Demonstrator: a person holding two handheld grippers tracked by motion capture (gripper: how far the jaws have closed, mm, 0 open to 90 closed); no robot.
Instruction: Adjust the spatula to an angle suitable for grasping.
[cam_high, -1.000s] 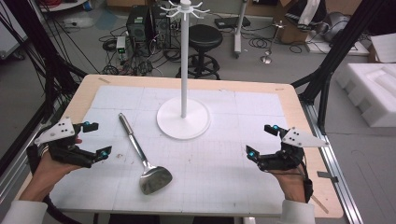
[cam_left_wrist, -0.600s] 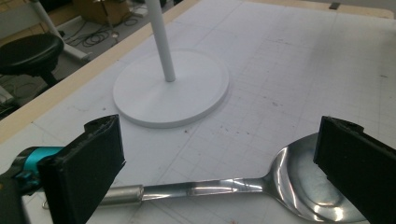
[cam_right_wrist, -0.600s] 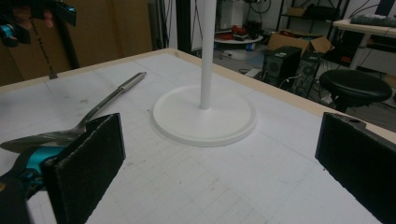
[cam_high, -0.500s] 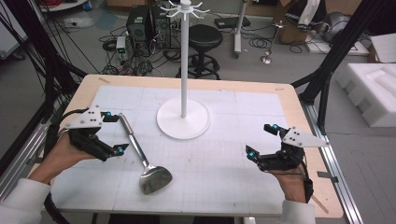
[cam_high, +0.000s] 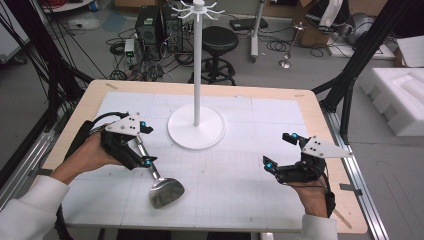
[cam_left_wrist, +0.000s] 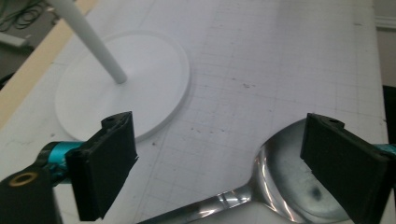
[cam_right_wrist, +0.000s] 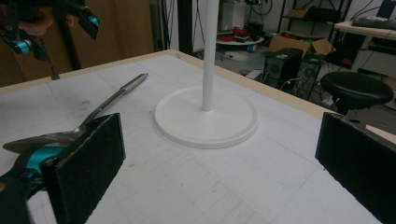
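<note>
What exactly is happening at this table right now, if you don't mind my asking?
A person holds a gripper in each hand. The left gripper hovers over the handle of a metal serving spoon lying on the table, its jaws just starting to close around it without gripping. The right gripper waits open. A white hook stand stands behind.

Each handheld gripper, left (cam_high: 145, 145) and right (cam_high: 281, 151), has a black body, a grey three-cornered top plate, turquoise accents near the tips and flat black jaw pads. White sleeves cover both forearms. The right wrist apparently carries a black strap.
</note>
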